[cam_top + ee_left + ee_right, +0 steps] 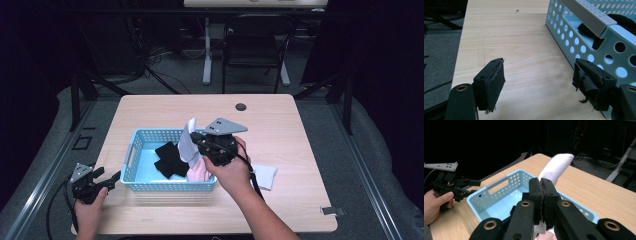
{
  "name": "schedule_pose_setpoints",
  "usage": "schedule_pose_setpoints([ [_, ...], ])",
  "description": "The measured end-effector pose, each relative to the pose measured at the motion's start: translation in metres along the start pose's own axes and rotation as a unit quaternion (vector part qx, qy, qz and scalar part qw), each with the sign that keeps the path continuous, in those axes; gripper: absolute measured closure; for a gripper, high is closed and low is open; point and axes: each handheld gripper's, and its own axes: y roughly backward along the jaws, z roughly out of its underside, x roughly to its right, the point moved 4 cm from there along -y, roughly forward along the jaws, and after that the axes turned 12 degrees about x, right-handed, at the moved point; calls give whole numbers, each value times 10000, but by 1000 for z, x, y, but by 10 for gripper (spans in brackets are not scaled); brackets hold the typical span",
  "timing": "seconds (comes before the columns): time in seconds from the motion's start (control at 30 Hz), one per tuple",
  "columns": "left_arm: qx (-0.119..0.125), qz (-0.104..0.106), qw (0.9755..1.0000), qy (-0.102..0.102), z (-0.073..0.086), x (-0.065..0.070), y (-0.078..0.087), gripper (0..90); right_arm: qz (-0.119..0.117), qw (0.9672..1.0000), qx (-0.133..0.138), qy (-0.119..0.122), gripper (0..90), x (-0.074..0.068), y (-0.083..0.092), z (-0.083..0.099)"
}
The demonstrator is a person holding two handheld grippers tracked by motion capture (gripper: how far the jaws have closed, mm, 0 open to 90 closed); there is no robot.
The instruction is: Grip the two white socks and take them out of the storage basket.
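A light blue perforated basket [170,186] sits left of centre on the wooden table [280,130]. Inside it lie black cloth pieces [167,157] and, at the near right corner, a pink cloth [199,172]. My right gripper [195,142] hangs over the basket's right part, shut on a white sock [187,140]. In the right gripper view the sock [556,166] sticks up past the closed jaws [542,182], above the basket [496,186]. My left gripper [109,176] is held low beside the basket's left end, open and holding nothing [539,67], with the basket wall [584,47] to its right.
Another white cloth [264,175] lies on the table just right of the right hand. A cable hole [241,106] is near the far edge, and a strip of tape [332,210] lies at the near right corner. A black chair [255,45] stands beyond the table.
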Motion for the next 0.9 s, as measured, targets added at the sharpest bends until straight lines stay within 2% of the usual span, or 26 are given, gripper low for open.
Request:
schedule_pose_setpoints([
  [0.17, -2, -3, 10000, -2, 0, 0, 0, 253, 125, 9998, 148, -60, 882, 10, 15, -6],
  [0.5, -48, 4, 10000, -11, 0, 0, 1, 253, 375, 9990, 217, -57, 882, 26, 46, -9],
  [0.63, -4, -5, 10000, 1, 0, 0, 0, 253, 493, 9986, 196, -11, 882, 31, 56, -6],
  [0.9, -11, -5, 10000, -6, 0, 0, 0, 253, 764, 9969, 167, -96, 883, 45, 75, 8],
])
